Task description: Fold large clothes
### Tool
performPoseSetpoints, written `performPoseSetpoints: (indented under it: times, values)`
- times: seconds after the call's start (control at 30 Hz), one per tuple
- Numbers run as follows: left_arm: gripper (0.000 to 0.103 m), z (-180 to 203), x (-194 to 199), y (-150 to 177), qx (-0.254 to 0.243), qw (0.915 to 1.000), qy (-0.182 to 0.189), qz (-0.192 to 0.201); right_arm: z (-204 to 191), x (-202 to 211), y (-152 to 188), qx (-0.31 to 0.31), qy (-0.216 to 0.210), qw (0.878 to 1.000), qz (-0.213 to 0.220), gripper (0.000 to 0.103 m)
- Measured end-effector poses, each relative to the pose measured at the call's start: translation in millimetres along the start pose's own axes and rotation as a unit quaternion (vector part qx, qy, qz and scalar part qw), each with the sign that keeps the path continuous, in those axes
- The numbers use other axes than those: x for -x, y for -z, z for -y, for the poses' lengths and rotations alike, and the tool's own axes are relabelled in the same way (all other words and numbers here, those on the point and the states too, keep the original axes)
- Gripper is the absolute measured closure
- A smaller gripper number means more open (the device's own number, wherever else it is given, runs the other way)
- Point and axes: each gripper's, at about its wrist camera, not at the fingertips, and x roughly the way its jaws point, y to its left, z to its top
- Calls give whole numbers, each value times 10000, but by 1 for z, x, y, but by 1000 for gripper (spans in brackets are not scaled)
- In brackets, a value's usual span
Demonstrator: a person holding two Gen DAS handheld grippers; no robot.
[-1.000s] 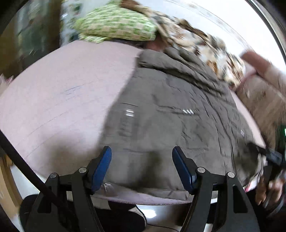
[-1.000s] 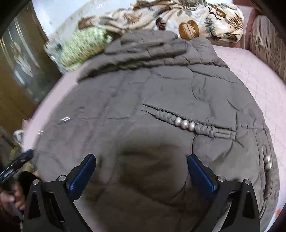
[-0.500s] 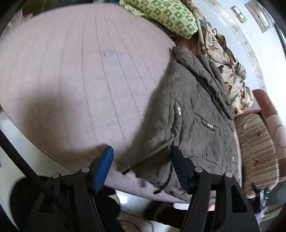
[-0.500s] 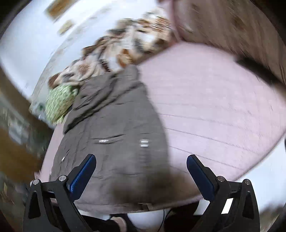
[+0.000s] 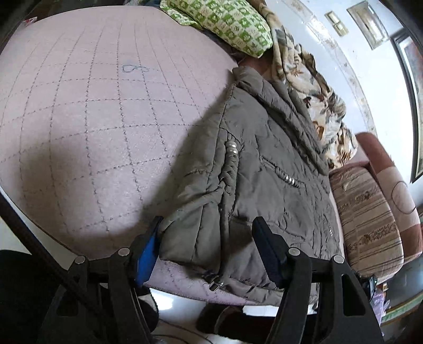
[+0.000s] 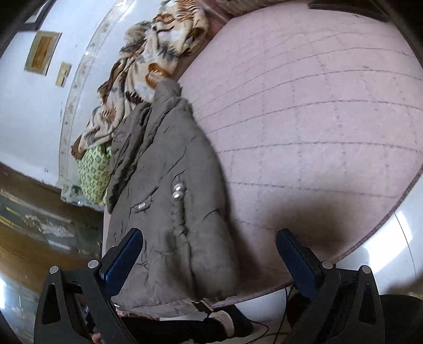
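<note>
A grey-brown padded jacket [image 5: 264, 158] lies flat on a pink quilted bed [image 5: 92, 105], collar toward the far wall, hem at the near edge. My left gripper [image 5: 208, 221] is open and straddles the jacket's near left hem corner; the left pad sits right at the fabric edge, and no squeeze shows. In the right wrist view the jacket [image 6: 164, 158] runs along the left of the bed [image 6: 304, 105]. My right gripper [image 6: 209, 232] stands wide open over the near right hem corner, one finger above the jacket, the other above bare quilt.
A green patterned pillow [image 5: 224, 23] and a floral blanket [image 5: 317, 92] are piled behind the collar. A striped sofa cushion [image 5: 370, 211] borders the bed on one side. The bed's edge runs just under both grippers. A person's shoe [image 6: 222, 322] stands on the floor below.
Both views have rolled. The left gripper has sunk and shifted to the jacket's left hem corner. The right gripper has swung sideways from over the jacket's middle to its right hem corner.
</note>
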Motion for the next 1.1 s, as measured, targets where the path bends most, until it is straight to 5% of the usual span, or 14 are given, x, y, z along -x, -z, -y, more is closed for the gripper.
performPoseSetpoints:
  times: [0.17,0.27,0.47,0.77,1.1]
  values:
    - [37,4,0,7,6,9999,141,82,-24,-28,26,287,-146,9990,-305,17]
    - [37,8,-3,14,47,9995,290,88,-46,-40,48,646,-51,9977,-202,18]
    - [37,15,-6,22,-178,9992,168,329,-52,-55,56,717,-51,9973,-123,39]
    - [37,41,-13,31,-999,9923,-379,624,-49,-58,59,847,-153,9960,248,39]
    - [37,52,-18,36,-1378,9839,-845,768,-50,-57,57,801,-2,9967,157,48]
